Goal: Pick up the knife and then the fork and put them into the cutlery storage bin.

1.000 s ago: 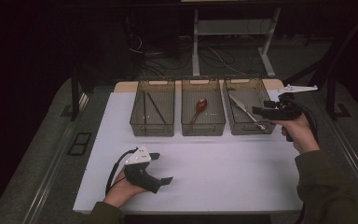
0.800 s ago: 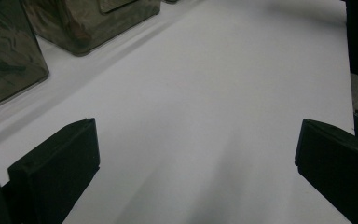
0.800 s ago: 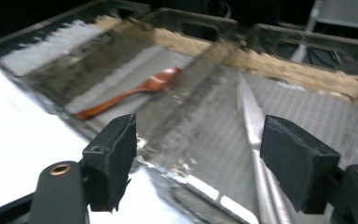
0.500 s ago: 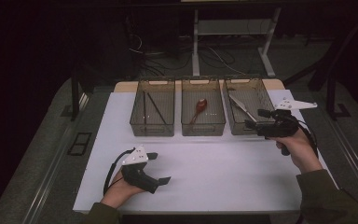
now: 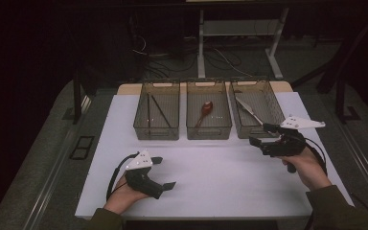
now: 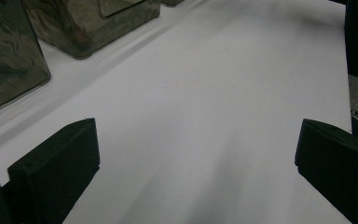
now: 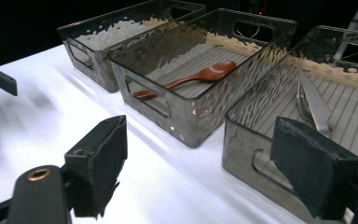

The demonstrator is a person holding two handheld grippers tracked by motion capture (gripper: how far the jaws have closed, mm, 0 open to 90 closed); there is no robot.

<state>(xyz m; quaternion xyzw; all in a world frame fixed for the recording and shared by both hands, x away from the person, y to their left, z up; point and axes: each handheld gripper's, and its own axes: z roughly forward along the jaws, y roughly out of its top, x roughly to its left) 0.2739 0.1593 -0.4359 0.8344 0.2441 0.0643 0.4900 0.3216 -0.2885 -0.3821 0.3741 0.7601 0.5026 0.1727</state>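
Observation:
Three clear grey bins stand in a row at the back of the white table (image 5: 220,177). The left bin (image 5: 156,132) holds thin dark sticks (image 5: 159,110), the middle bin (image 5: 209,131) a wooden spoon (image 5: 206,109), the right bin (image 5: 270,98) a metal knife (image 5: 248,110). My right gripper (image 5: 260,134) hovers open just in front of the right bin's near right corner, its jaws empty. Its own view shows the spoon (image 7: 191,79) and the knife (image 7: 314,100) beyond the right gripper (image 7: 205,154). At the front left, my left gripper (image 5: 164,172) rests open, and bare table lies under the left gripper (image 6: 198,140).
The bins' front walls (image 7: 177,116) sit close ahead of the right jaws. Dark floor, cables and a desk frame (image 5: 201,43) lie beyond the table's far edge. A wide stretch of white table separates the two hands.
My right gripper has drawn back from over the right bin toward the person and slightly lower, still open. The left gripper has barely shifted.

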